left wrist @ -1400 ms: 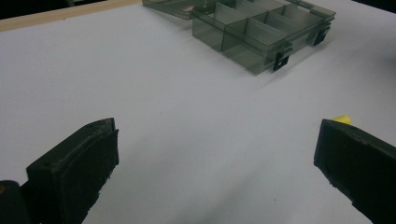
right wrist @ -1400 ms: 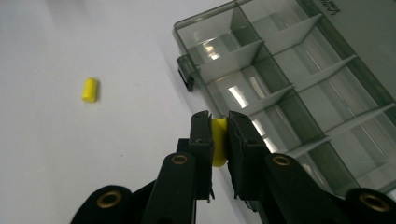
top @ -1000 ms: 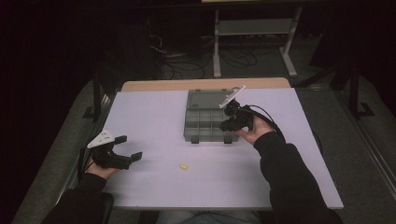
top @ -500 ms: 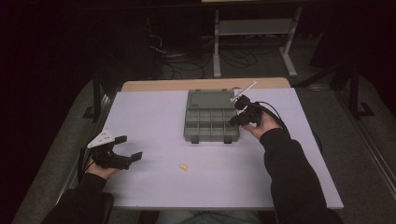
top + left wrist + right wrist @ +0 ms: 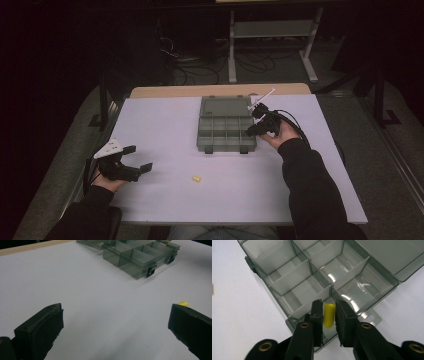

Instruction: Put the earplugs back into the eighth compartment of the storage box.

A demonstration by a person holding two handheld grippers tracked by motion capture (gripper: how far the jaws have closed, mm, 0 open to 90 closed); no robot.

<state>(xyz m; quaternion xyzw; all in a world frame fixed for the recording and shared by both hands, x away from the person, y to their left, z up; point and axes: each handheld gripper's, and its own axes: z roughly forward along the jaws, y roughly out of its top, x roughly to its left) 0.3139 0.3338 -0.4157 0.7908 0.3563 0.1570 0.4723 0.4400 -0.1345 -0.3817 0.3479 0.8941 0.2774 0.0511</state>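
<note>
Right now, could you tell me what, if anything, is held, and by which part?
Right gripper: yellow piece between its narrow jaws, flanked on its long sides; blurred, so a firm pinch cannot be told. Left gripper: open, empty.

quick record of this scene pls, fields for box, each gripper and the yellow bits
box: clear grey organiser box mid-table, lid open and lying flat behind it
compartments: no contents visible
right gripper: shut on held yellow piece, over a corner compartment at the box's right end
left gripper: open, nothing between the jaws, at the table's left
loose yellow piece: on the table, in front of the box
</note>
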